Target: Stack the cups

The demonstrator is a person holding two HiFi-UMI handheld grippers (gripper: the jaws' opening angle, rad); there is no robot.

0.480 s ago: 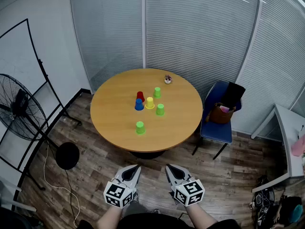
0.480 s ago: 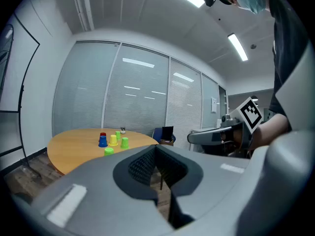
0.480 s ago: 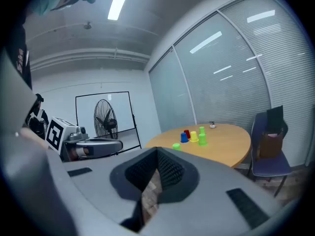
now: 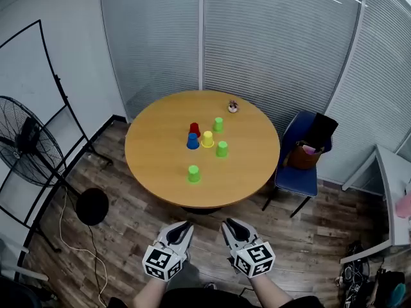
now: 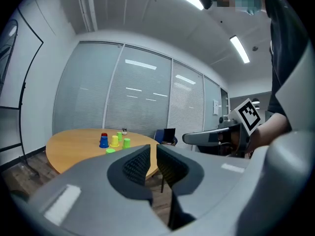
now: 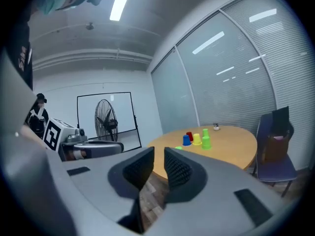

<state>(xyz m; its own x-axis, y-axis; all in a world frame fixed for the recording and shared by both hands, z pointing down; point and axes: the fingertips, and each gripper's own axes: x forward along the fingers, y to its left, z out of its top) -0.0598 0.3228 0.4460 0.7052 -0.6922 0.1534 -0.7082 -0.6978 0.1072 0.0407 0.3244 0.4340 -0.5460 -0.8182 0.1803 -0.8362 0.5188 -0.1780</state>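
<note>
The left gripper (image 4: 182, 227) and the right gripper (image 4: 229, 224) are both pressed together with nothing between the jaws. They are held low and close to the person, over the wooden floor (image 4: 128, 236) and well short of the round worktop (image 4: 144, 165).

Six small cups stand near the middle of the worktop. A red cup (image 4: 194, 129), a blue cup (image 4: 192, 141) and a yellow cup (image 4: 207, 139) are bunched close together. One green cup (image 4: 218, 124) is just behind them and another green cup (image 4: 221, 149) just beside the yellow one. The third green cup (image 4: 194, 173) stands alone, nearest the person.

They look like thin plastic party cups: very light, smooth, easily tipped or pushed along, and likely to dent if squeezed hard. They seem to stand mouth down, though they are too small to be sure. A gentle pinch across the side wall, high on the body, should do, and the lone green cup has the clearest access.

The tight cluster is the main obstacle, since jaws closing on one cup could knock its neighbours. A small ornament (image 4: 232, 106) sits at the far edge, well apart from the cups. A blue chair (image 4: 297, 175) carrying a bag (image 4: 304, 154) and a standing fan (image 4: 26, 149) flank the worktop, clear of the reach.
</note>
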